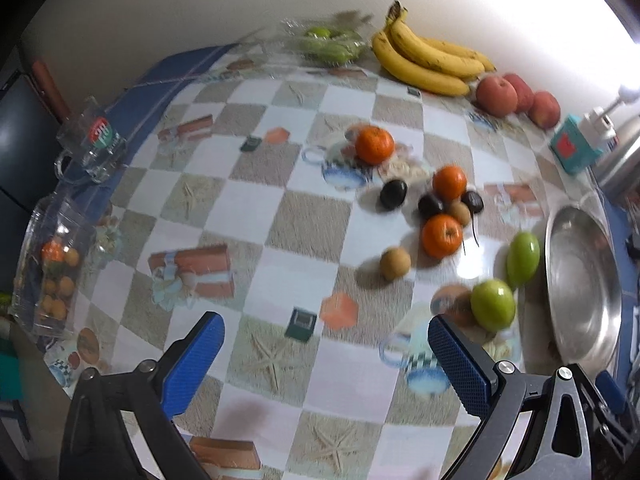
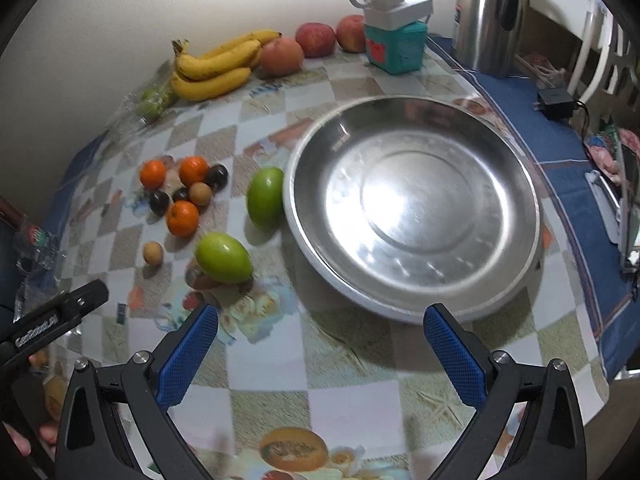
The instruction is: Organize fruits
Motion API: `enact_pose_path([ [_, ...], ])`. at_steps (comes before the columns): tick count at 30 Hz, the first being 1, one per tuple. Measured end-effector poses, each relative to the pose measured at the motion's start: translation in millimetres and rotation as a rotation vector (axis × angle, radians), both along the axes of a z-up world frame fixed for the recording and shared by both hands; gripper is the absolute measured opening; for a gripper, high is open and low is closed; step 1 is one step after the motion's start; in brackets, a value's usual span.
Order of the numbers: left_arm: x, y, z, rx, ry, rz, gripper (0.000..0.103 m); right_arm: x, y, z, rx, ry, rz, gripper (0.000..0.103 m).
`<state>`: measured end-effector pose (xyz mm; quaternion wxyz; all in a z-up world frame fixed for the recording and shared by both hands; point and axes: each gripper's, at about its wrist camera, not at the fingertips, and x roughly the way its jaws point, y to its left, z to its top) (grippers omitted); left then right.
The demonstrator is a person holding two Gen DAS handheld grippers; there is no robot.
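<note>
Loose fruit lies on a checked tablecloth: three oranges (image 1: 441, 236), dark plums (image 1: 393, 194), small brown fruits (image 1: 395, 263) and two green fruits (image 1: 493, 304) beside a steel bowl (image 2: 416, 204), which holds nothing. Bananas (image 1: 424, 56) and red apples (image 1: 496, 94) lie by the far wall. My left gripper (image 1: 326, 350) is open and empty above the cloth, near the closer green fruit. My right gripper (image 2: 320, 344) is open and empty in front of the bowl's near rim; the closer green fruit (image 2: 224, 258) is to its left.
A glass mug (image 1: 94, 142) and a clear box of small fruit (image 1: 52, 272) stand at the table's left edge. A bag of green fruit (image 1: 328, 44) sits by the wall. A teal box (image 2: 394, 46), a steel kettle (image 2: 488, 12) and a charger (image 2: 554, 100) are at the right.
</note>
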<state>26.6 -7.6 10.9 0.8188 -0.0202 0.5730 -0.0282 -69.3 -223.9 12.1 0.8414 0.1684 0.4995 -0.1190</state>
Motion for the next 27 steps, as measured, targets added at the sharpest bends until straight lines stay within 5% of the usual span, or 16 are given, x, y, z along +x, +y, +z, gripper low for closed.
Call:
enact_pose_path([
  [9,27,-4,10,0.017,-0.041,0.039,0.103,25,6,13,0.068,-0.070,0.073,0.102],
  [19,56,2,-4,0.000,-0.028,0.091,0.103,68,17,9,0.046,0.003,0.101,0.102],
  [27,65,29,-12,0.060,-0.026,0.175,0.103,95,30,-9,0.049,0.074,0.113,0.102],
])
